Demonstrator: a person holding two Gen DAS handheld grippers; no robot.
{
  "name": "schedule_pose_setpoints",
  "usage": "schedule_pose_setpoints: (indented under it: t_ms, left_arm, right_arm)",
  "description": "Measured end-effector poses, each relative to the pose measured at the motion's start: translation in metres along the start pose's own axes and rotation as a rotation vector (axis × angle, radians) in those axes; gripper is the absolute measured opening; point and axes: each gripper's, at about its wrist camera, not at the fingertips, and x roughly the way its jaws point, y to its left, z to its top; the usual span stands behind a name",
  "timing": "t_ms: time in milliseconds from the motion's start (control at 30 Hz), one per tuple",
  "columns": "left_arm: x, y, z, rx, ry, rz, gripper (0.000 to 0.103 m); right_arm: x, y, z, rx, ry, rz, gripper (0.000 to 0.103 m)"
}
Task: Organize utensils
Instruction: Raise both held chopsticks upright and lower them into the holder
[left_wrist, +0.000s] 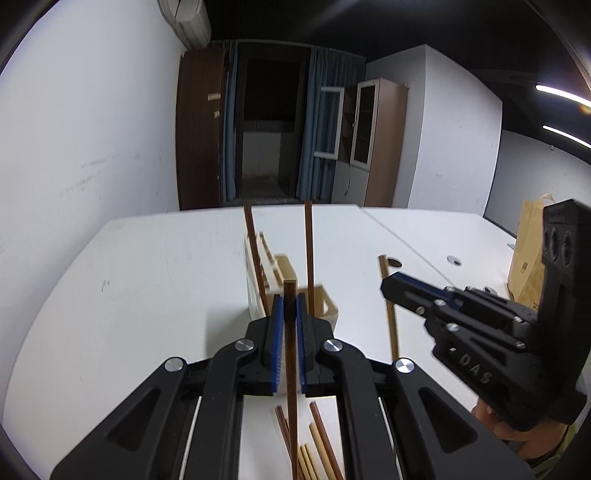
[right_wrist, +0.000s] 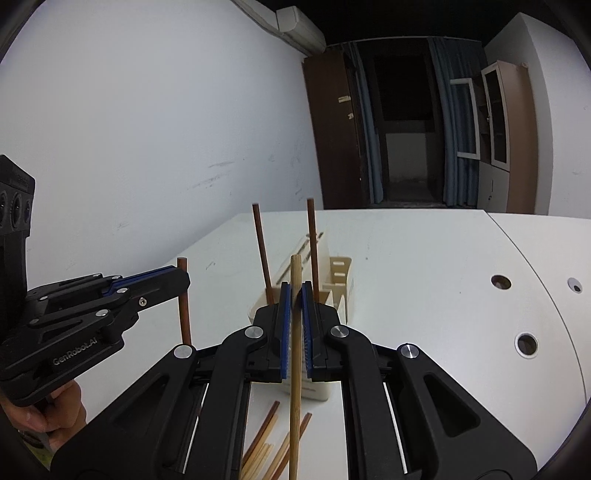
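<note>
The left gripper (left_wrist: 290, 306) clamps a dark chopstick (left_wrist: 291, 369); the right gripper (right_wrist: 294, 295) clamps a pale chopstick (right_wrist: 295, 350). Keep both upright, lowering toward the holder (right_wrist: 338, 280) at twelve o'clock.

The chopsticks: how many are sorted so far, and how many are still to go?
Two dark chopsticks already stand in the pale holder. The left gripper holds a dark chopstick upright, and the right gripper holds a light chopstick. A loose pile of several more waits on the table.

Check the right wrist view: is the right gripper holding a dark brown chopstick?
No. The right gripper is shut on a light bamboo chopstick; the dark brown one is in the left gripper.
</note>
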Motion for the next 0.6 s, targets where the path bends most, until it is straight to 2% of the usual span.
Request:
schedule_pose_setpoints:
  t_ms: [367, 600]
  left_arm:
    - [-0.009, -0.004, 0.019, 0.018, -0.122, 0.010, 0.007]
    - [-0.021, -0.008, 0.025, 0.007, -0.232, 0.022, 0.007]
  right_arm:
    - [0.001, 0.007, 0.021, -0.033, -0.106, -0.001, 0.006]
    - [-0.005, -0.001, 0.029, -0.025, -0.219, 0.021, 0.006]
